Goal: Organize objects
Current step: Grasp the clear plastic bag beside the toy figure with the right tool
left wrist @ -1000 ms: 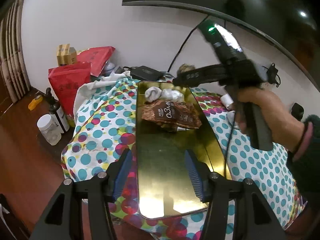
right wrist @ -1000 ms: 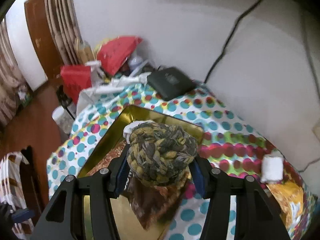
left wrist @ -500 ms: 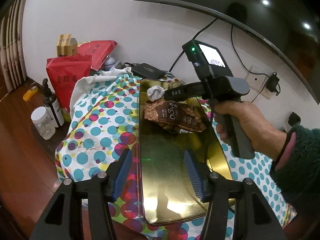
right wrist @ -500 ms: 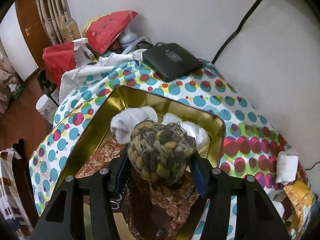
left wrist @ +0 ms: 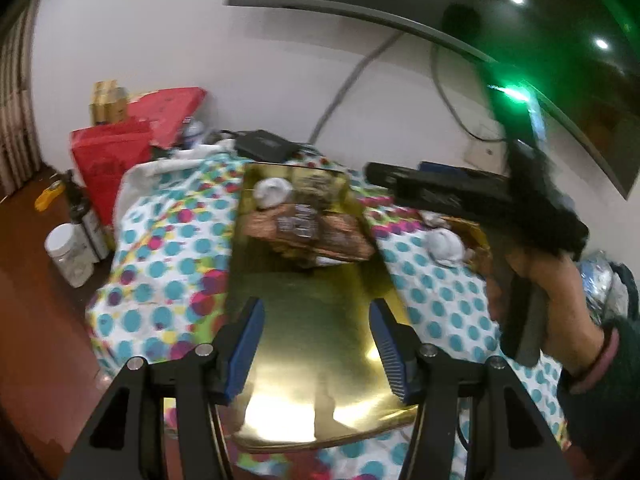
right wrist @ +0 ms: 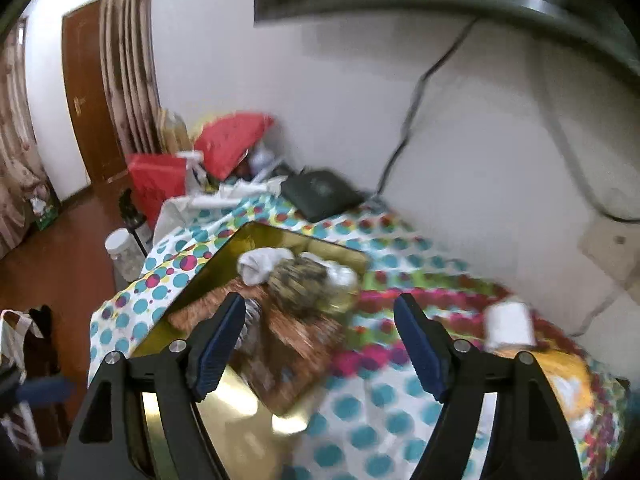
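A gold tray point(left wrist: 320, 320) lies on a polka-dot cloth. At its far end lie a white sock roll point(left wrist: 273, 193), a brown snack bag point(left wrist: 316, 230) and a braided olive yarn ball point(right wrist: 298, 286). The tray also shows in the right wrist view point(right wrist: 248, 236). My right gripper point(right wrist: 320, 344) is open and empty, lifted back from the yarn ball. Its body point(left wrist: 460, 196) shows at the right of the left wrist view. My left gripper point(left wrist: 316, 340) is open and empty over the tray's near end.
A white roll point(right wrist: 508, 326) and a yellow bag point(right wrist: 568, 376) lie on the cloth right of the tray. A black box point(right wrist: 320, 194) sits by the wall. Red bags point(left wrist: 116, 160), a jar point(left wrist: 72, 254) and a bottle point(left wrist: 86, 216) stand left.
My right gripper opened and let go of the yarn ball, which now lies in the tray's far end. The gripper pulled back to the right. The left gripper stayed open.
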Available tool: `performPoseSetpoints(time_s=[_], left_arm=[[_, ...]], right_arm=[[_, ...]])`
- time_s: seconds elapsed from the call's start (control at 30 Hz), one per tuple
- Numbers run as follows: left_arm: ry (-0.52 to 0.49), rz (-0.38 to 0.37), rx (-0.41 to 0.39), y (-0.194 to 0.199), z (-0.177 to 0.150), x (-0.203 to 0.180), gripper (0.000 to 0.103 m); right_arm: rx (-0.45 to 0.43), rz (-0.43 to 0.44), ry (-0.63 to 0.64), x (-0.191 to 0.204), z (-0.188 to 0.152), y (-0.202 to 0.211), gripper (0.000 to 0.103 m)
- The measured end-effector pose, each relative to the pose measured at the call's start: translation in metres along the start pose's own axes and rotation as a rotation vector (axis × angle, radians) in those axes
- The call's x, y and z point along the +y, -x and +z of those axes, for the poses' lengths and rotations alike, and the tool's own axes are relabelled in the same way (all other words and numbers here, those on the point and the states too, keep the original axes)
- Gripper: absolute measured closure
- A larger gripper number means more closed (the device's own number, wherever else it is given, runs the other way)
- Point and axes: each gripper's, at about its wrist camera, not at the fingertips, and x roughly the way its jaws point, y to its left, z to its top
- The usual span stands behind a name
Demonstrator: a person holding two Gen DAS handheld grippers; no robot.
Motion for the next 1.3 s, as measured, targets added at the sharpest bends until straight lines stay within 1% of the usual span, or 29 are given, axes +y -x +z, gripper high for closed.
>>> performPoseSetpoints(time_s=[0.1,0.17,0.2,0.27,0.3,0.4,0.5,0.63,0.7,0.77,0.87,0.97,1.03,1.07,1.2,1.23,1.3], left_arm=[[-0.045,-0.042,0.013,-0.008,-0.003,-0.031,0.047],[-0.072,-0.068,0.023,-0.013,-0.005,-0.051,0.047],[-0.087,-0.084,0.024,-0.016,-0.007,-0.063,0.047],[-0.118,-0.105,0.022,-0.022,-0.010,-0.085,0.047],[-0.143,-0.122,0.011,-0.026,-0.014,-0.099,0.047],[-0.193,-0.126,0.046,-0.041,-0.022,-0.125,0.047],[-0.239,-0.130,0.081,-0.059,-0.031,-0.150,0.047],[-0.269,-0.125,0.108,-0.078,-0.040,-0.169,0.047],[-0.273,-0.114,0.122,-0.088,-0.040,-0.174,0.047],[-0.272,-0.104,0.125,-0.097,-0.039,-0.176,0.047],[-0.258,-0.079,0.128,-0.112,-0.034,-0.177,0.047],[-0.237,-0.062,0.131,-0.128,-0.029,-0.176,0.047],[-0.218,-0.052,0.132,-0.139,-0.025,-0.176,0.047],[-0.212,-0.054,0.131,-0.143,-0.023,-0.175,0.047],[-0.195,-0.029,0.129,-0.161,-0.019,-0.177,0.047],[-0.194,-0.021,0.133,-0.166,-0.018,-0.177,0.047],[-0.188,-0.015,0.127,-0.174,-0.015,-0.179,0.047]], right_arm=[[-0.049,-0.047,-0.054,-0.036,-0.031,0.038,0.027],[-0.045,-0.099,-0.124,-0.070,-0.056,0.058,0.027],[-0.044,-0.113,-0.154,-0.084,-0.065,0.065,0.027],[-0.034,-0.171,-0.212,-0.116,-0.085,0.078,0.027],[-0.024,-0.203,-0.233,-0.133,-0.096,0.083,0.027],[-0.006,-0.278,-0.301,-0.174,-0.119,0.092,0.027],[0.029,-0.313,-0.354,-0.209,-0.140,0.087,0.027],[0.054,-0.304,-0.426,-0.238,-0.157,0.074,0.027],[0.051,-0.286,-0.435,-0.247,-0.158,0.066,0.027],[0.067,-0.279,-0.433,-0.253,-0.155,0.054,0.027],[0.084,-0.268,-0.413,-0.258,-0.151,0.044,0.027],[0.091,-0.239,-0.437,-0.268,-0.146,0.031,0.027],[0.109,-0.235,-0.423,-0.269,-0.145,0.021,0.032],[0.107,-0.226,-0.422,-0.270,-0.145,0.019,0.033],[0.106,-0.183,-0.471,-0.276,-0.147,0.010,0.033],[0.106,-0.172,-0.478,-0.276,-0.148,0.009,0.037],[0.099,-0.152,-0.468,-0.274,-0.147,0.009,0.057]])
